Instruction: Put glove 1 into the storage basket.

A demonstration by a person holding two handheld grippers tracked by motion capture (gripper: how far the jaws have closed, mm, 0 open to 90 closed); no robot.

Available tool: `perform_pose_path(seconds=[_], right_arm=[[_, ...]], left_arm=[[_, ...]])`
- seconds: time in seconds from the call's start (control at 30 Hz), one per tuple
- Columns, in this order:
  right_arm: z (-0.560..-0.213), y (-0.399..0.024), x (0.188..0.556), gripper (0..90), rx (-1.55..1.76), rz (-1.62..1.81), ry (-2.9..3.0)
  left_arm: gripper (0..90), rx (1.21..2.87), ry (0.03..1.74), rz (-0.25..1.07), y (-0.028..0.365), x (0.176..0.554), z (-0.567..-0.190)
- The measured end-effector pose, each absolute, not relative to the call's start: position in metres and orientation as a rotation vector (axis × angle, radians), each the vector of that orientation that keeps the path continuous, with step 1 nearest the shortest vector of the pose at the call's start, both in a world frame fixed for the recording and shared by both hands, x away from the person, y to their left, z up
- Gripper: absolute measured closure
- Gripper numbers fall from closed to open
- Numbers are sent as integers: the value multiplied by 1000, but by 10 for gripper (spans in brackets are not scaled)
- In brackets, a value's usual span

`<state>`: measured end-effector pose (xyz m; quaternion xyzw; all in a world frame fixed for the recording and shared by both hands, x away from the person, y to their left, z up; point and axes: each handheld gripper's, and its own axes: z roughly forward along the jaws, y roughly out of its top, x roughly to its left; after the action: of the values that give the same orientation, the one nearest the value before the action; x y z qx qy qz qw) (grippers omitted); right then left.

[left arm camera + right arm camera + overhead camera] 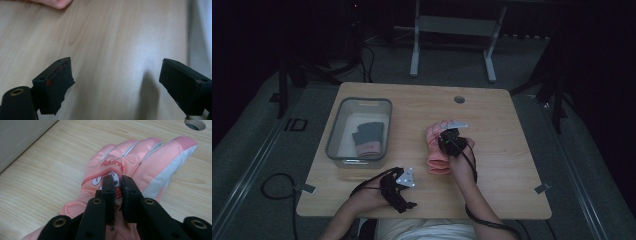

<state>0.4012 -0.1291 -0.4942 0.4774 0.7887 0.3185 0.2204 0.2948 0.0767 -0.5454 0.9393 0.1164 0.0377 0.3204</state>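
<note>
I read a grey bin [336,131] toward the surface's [492,165] left edge, holding a folded dark-and-pink glove [367,139]; a cable hole [459,99] sits near the far edge. Nothing lies between the tools and the pink glove [435,152], which rests near the middle of the surface. My right tool [117,185] sits on the glove's back, jaws nearly closed, pinching a fold of fabric at the cartoon print, legible in the right gripper view. My left tool [115,82] stands wide open, gripping nothing, by the near edge.
</note>
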Motion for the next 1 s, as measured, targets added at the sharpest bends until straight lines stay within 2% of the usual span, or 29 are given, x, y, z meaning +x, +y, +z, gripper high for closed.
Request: perform_pose_path(seconds=[0.1, 0.2, 0.4, 0.67, 0.87, 1.0], right_arm=[[-492, -128, 401, 765, 1290, 879, 2186], [-486, -129, 399, 675, 1268, 904, 2186], [-475, -133, 396, 401, 1219, 995, 2246], [-458, -149, 391, 150, 1100, 1116, 2265], [-452, -164, 396, 140, 965, 1083, 2239], [-447, -177, 398, 144, 940, 1116, 2196]], left_arm=[[111, 2478, 296, 129, 76, 294, -545], [111, 2473, 300, 146, 76, 295, -544], [111, 2454, 304, 134, 77, 294, -542], [111, 2422, 311, 117, 76, 294, -540], [111, 2436, 308, 134, 72, 292, -539], [110, 2349, 380, 82, 77, 294, -534]])
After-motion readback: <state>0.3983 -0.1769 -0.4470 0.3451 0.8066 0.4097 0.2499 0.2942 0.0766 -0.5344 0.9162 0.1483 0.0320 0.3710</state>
